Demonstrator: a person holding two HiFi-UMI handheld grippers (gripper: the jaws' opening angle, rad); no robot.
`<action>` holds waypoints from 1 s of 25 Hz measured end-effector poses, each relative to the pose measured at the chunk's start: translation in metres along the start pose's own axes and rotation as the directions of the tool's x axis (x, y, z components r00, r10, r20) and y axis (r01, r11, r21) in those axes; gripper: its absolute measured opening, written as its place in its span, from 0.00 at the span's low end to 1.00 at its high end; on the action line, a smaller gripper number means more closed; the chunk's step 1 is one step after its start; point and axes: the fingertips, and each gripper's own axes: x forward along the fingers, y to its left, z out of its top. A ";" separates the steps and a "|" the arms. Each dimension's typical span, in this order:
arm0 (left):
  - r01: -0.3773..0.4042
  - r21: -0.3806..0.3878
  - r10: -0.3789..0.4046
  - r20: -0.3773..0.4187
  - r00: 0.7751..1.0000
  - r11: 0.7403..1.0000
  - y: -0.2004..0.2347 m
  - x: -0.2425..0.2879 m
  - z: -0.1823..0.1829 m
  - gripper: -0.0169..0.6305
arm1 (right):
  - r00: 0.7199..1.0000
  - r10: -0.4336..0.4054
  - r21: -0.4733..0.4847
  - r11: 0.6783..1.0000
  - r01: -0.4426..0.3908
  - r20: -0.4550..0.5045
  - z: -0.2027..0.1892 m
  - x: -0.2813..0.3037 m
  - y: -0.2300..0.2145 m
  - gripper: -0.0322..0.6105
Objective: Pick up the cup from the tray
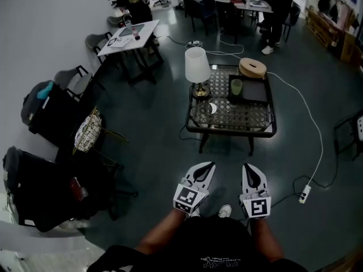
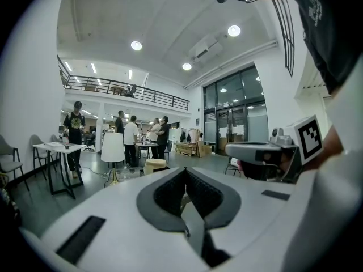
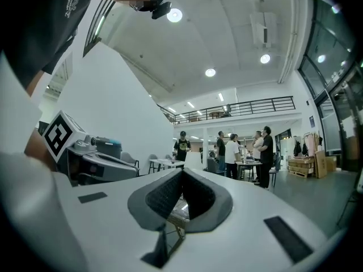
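A pale green cup (image 1: 236, 86) stands upright on a black tray (image 1: 255, 92) at the back right of a low glass-topped table (image 1: 238, 118). Both grippers are held low and close to the person's body, well short of the table. In the head view my left gripper (image 1: 207, 167) and my right gripper (image 1: 250, 168) point toward the table, side by side. The left gripper (image 2: 184, 171) has its jaws shut with nothing between them. The right gripper (image 3: 182, 171) is likewise shut and empty. The cup does not show in either gripper view.
A white-shaded lamp (image 1: 197, 66) and a round wooden lid-like object (image 1: 252, 68) also stand on the table. A white cable runs over the floor to a power strip (image 1: 304, 194) on the right. Chairs and dark bags (image 1: 48, 109) line the left wall. People stand at the tables behind.
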 end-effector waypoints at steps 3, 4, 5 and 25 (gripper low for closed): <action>-0.009 0.001 0.009 -0.010 1.000 1.000 -0.008 0.009 0.000 0.04 | 0.999 0.016 -0.010 1.000 -0.016 -0.037 0.001 -0.003 -0.009 0.06; -0.012 0.002 0.012 -0.012 1.000 1.000 -0.011 0.012 0.000 0.04 | 0.999 0.021 -0.011 1.000 -0.021 -0.038 0.002 -0.004 -0.012 0.06; -0.015 0.002 0.015 -0.014 1.000 1.000 -0.014 0.014 0.000 0.04 | 0.999 0.025 -0.011 1.000 -0.025 -0.035 0.002 -0.006 -0.015 0.06; -0.094 -0.030 0.094 -0.007 0.996 0.995 -0.002 0.065 0.002 0.04 | 0.997 0.055 0.039 0.998 -0.053 -0.051 -0.024 0.018 -0.062 0.06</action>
